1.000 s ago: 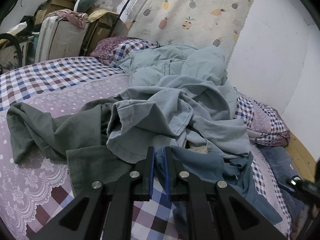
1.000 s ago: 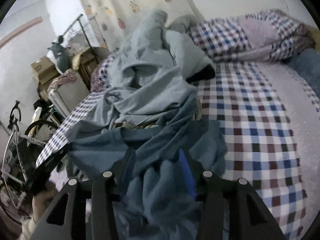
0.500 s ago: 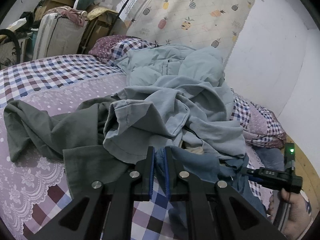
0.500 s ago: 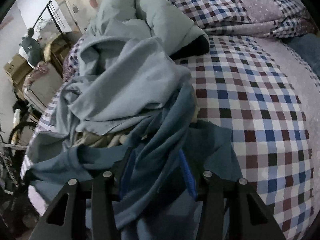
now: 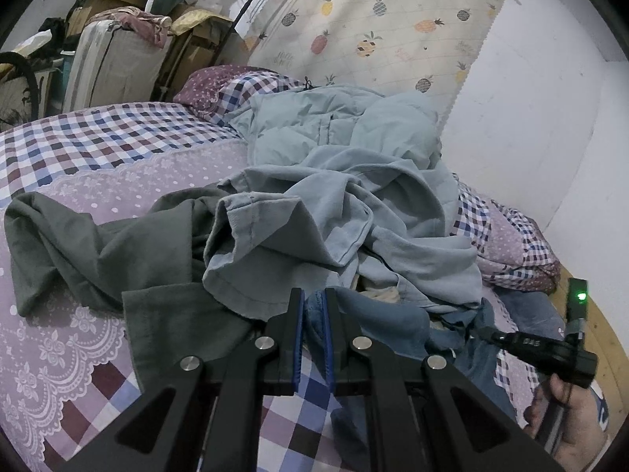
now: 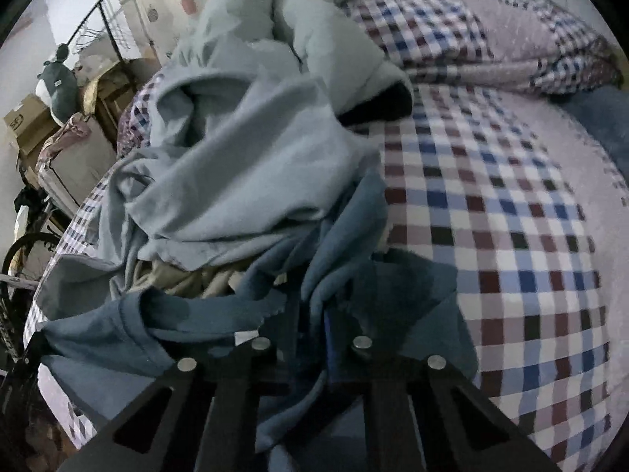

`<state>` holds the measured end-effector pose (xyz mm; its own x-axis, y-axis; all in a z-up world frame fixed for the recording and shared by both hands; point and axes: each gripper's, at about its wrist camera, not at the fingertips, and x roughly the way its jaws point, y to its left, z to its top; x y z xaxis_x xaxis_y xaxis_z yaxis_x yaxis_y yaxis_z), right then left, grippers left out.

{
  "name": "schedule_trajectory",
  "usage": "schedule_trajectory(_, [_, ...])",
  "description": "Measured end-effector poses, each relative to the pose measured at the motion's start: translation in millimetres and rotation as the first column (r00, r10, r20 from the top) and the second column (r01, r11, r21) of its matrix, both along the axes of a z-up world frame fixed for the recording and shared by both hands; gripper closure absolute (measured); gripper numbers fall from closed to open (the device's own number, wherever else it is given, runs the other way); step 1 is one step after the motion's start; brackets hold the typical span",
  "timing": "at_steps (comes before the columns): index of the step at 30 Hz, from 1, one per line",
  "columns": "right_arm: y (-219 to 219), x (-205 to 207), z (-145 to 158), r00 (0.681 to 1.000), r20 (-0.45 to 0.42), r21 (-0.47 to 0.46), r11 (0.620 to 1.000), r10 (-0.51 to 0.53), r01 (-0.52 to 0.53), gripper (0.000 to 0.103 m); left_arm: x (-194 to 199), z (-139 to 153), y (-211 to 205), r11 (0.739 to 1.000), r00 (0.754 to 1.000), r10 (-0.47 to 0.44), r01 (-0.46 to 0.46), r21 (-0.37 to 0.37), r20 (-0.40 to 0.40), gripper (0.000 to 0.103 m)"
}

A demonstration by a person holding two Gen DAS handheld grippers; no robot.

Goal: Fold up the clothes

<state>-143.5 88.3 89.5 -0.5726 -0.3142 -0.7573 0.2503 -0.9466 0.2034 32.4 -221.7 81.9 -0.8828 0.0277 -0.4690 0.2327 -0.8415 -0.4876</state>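
A pile of clothes lies on the bed. A dark blue garment runs along the front, and my left gripper is shut on a fold of it. My right gripper is shut on the same dark blue garment, whose cloth drapes over its fingers. Light blue clothes are heaped behind, and a grey-green garment spreads to the left. The right gripper's body and the hand holding it show at the lower right of the left wrist view.
The bed has a checked and lilac dotted cover. A folded quilt lies at the far side by the wall. A suitcase, boxes and a rack stand beyond the bed's left end. The wooden bed edge is at the right.
My right gripper has closed its jaws on the dark blue garment, which now bunches over its fingers. The left gripper keeps its hold and has barely moved.
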Motion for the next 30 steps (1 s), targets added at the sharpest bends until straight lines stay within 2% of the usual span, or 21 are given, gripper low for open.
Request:
schedule_trajectory(7, [1, 31, 29, 0.996, -0.073, -0.042, 0.998, 0.046, -0.049, 0.096, -1, -2, -4, 1.000, 1.000, 0.000, 0.000, 0.010, 0.006, 0.095])
schedule_trajectory(18, [2, 118, 75, 0.970, -0.183, -0.152, 0.971, 0.157, -0.186, 0.096, 0, -3, -7, 1.000, 1.000, -0.002, 0.002, 0.023, 0.008, 0.095])
schedule_trajectory(26, [-19, 199, 98, 0.920, -0.245, -0.182, 0.917, 0.307, -0.354, 0.096, 1, -3, -15, 0.998, 1.000, -0.013, 0.013, 0.057, 0.004, 0.095])
schedule_trajectory(30, [-34, 240, 94, 0.883, -0.257, -0.152, 0.886, 0.392, -0.438, 0.096, 2, -2, -22, 0.996, 1.000, -0.022, 0.023, 0.090, -0.007, 0.095])
